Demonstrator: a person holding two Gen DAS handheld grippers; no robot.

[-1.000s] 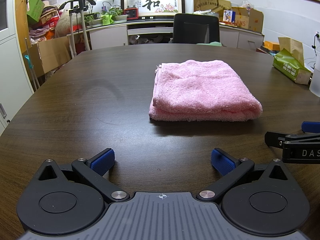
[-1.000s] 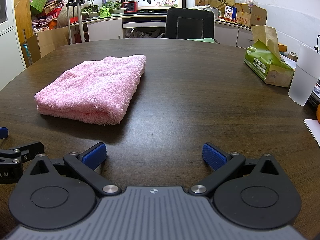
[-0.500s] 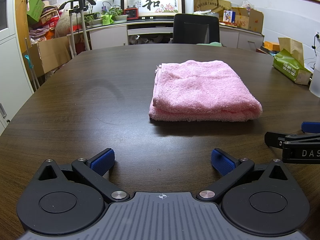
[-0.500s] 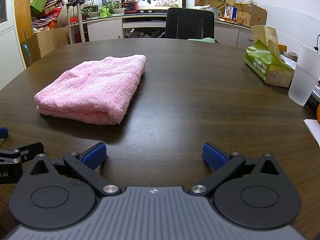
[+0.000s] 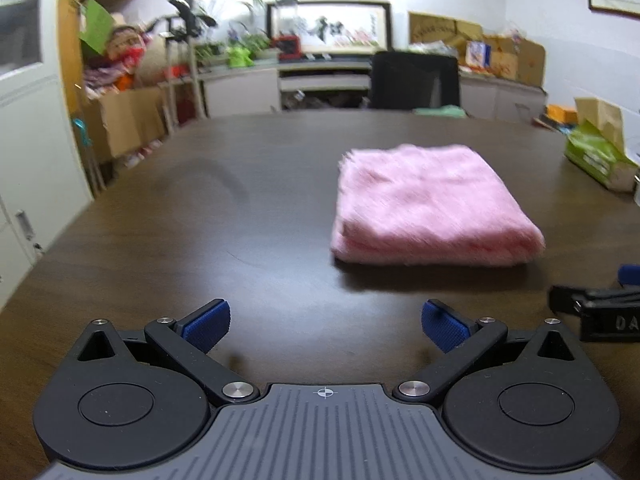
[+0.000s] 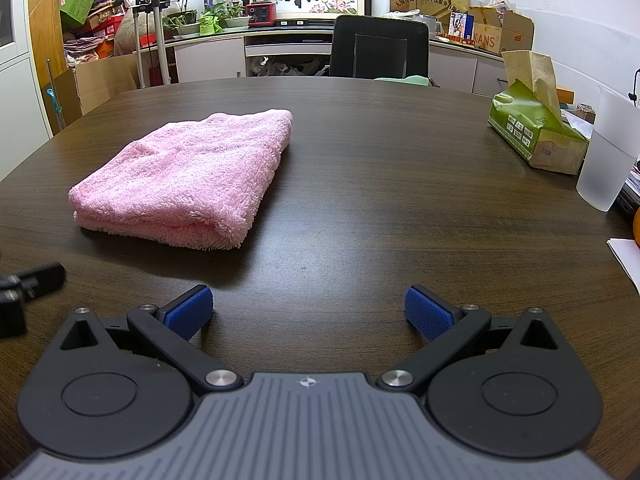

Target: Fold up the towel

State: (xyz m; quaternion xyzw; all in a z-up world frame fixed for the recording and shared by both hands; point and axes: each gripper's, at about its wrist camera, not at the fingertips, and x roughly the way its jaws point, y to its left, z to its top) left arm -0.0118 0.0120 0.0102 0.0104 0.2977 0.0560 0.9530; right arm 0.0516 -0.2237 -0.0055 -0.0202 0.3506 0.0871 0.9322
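A: Where do the tools stand?

B: The left tool has its blue pads spread wide with nothing between them, low over the desk. The right tool is the same: pads apart, empty, just above the desk. Neither touches the cloth.

A: And the towel?

B: The pink towel lies flat on the desk, ahead of both tools, ahead and right of the left one and ahead and left of the right one. It is already doubled over; stacked layers show at its near edge, and it looks like a neat thick rectangle.

A: Which way does it run?

B: Its long axis runs away from the tools toward the black chair. The rounded fold faces the tissue box side; the left side shows what look like loose edges.

A: So which step is this?

B: I'd judge the folding is done, or nearly so. If another fold is wanted, the next move calls for both tools to pinch the near corners and carry them to the far end.
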